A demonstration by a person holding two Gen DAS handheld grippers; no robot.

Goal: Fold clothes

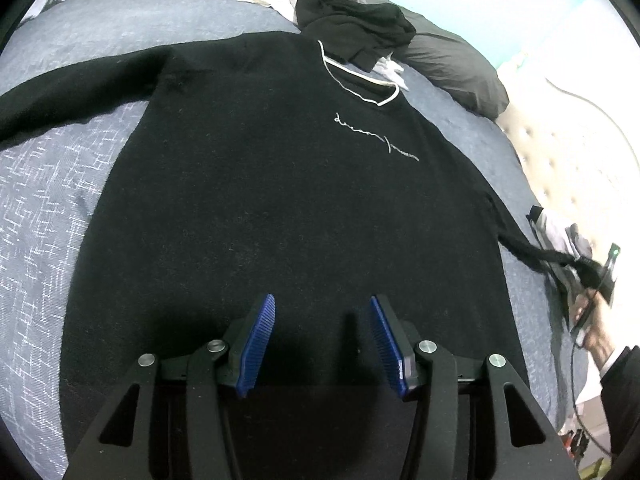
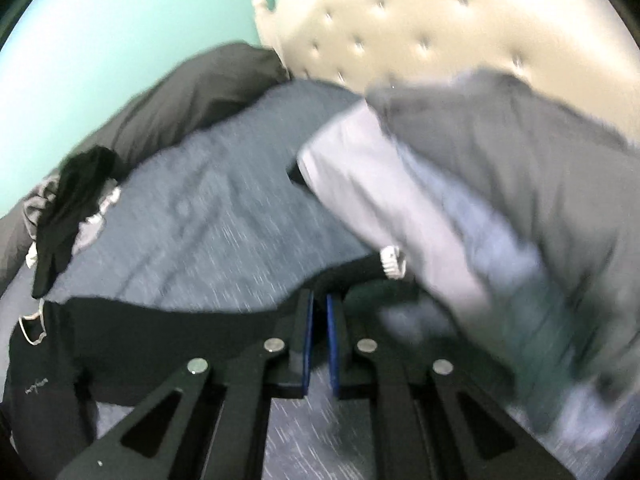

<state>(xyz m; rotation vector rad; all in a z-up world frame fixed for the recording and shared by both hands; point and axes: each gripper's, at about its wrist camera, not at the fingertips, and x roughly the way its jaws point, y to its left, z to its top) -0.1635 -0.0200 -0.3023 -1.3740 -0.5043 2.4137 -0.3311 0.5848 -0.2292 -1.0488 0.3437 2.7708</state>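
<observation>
A black sweater (image 1: 280, 200) with a white-edged collar and white script lies face up on the bed, with one sleeve (image 1: 72, 92) stretched out to the left. My left gripper (image 1: 322, 304) hovers over the hem, its blue pads wide apart, open with nothing between them. The other sleeve (image 1: 532, 252) is pulled taut to the right into my right gripper (image 1: 588, 276). In the blurred right wrist view that gripper (image 2: 320, 304) has its pads almost together on the black sleeve, and the white-ribbed cuff (image 2: 392, 264) sticks out just beyond them.
A blue-grey patterned bedspread (image 1: 52, 200) covers the bed. A heap of black, grey and white clothes (image 1: 352, 28) lies beyond the collar beside dark pillows (image 1: 452, 64). A tufted cream headboard (image 2: 440, 32) and a grey-lilac pillow (image 2: 480, 200) stand at the right. A person's hand (image 1: 596, 336) holds the right gripper.
</observation>
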